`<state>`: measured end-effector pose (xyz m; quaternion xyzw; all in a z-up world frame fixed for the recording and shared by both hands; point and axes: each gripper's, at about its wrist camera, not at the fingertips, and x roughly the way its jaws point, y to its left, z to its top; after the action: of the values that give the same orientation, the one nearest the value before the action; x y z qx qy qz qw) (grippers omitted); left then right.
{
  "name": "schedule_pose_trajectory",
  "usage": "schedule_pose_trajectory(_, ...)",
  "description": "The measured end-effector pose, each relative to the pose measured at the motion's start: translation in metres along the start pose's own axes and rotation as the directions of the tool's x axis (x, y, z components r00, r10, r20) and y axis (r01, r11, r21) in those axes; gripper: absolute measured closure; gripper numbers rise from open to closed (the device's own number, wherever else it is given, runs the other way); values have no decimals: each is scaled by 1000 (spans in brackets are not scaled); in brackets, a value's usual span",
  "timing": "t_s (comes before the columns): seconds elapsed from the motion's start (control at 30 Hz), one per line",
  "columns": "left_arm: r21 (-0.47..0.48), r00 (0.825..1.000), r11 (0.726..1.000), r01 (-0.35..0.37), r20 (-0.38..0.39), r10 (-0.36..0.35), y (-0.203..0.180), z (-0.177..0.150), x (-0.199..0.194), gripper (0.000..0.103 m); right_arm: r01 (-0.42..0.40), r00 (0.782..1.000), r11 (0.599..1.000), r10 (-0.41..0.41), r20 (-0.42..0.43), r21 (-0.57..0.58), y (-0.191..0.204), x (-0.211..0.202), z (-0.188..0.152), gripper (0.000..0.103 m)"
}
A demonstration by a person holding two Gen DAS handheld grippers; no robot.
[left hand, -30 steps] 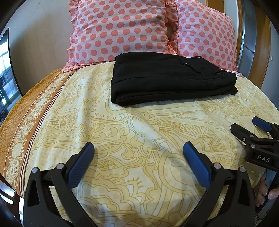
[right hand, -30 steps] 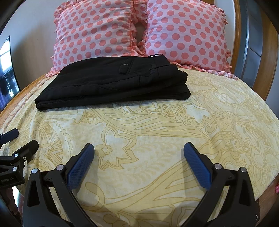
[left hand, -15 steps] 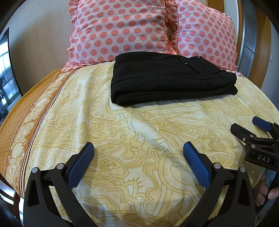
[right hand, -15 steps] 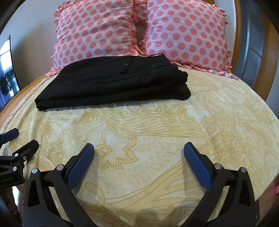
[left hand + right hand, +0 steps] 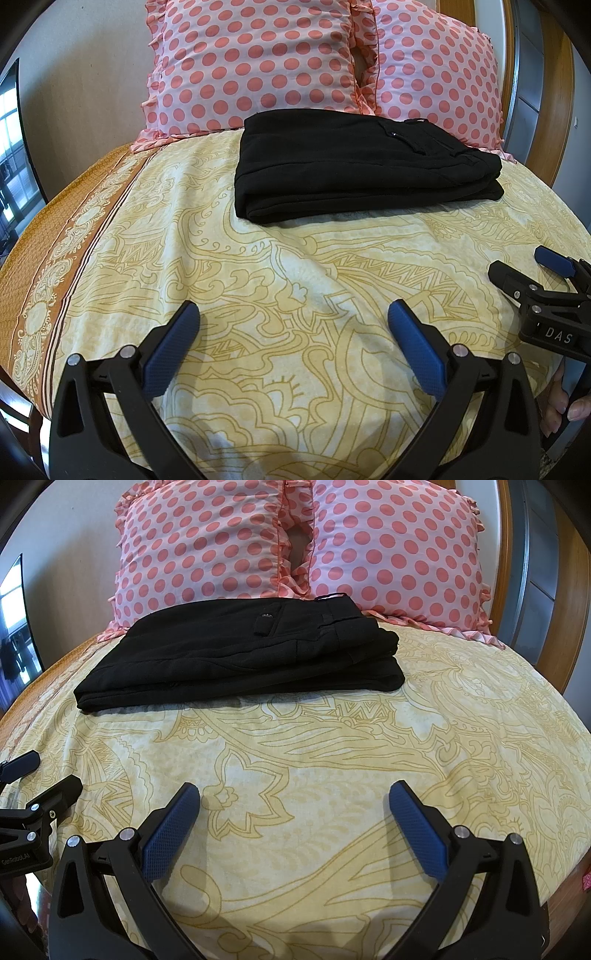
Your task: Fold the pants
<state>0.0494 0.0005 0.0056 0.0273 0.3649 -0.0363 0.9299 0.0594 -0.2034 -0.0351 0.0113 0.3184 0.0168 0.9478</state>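
Observation:
Black pants (image 5: 354, 166) lie folded into a flat rectangular stack at the far side of the bed, just in front of the pillows; they also show in the right wrist view (image 5: 243, 657). My left gripper (image 5: 293, 314) is open and empty, low over the yellow bedspread, well short of the pants. My right gripper (image 5: 293, 794) is open and empty too, at the same distance. Each gripper shows at the edge of the other's view: the right one (image 5: 524, 266) and the left one (image 5: 40, 775).
Two pink polka-dot pillows (image 5: 258, 62) (image 5: 395, 550) lean against the wall behind the pants. The patterned yellow bedspread (image 5: 295, 266) covers the bed, with an orange border (image 5: 44, 240) at the left. A wooden headboard frame (image 5: 576, 609) stands at the right.

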Motion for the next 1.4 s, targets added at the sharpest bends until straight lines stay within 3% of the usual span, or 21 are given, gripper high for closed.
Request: schedule_pose_trajectory(1.4, -5, 1000, 1000, -2, -12, 2, 4, 0, 2, 2, -3, 1000, 1000, 3, -1, -3, -1, -1, 0, 1)
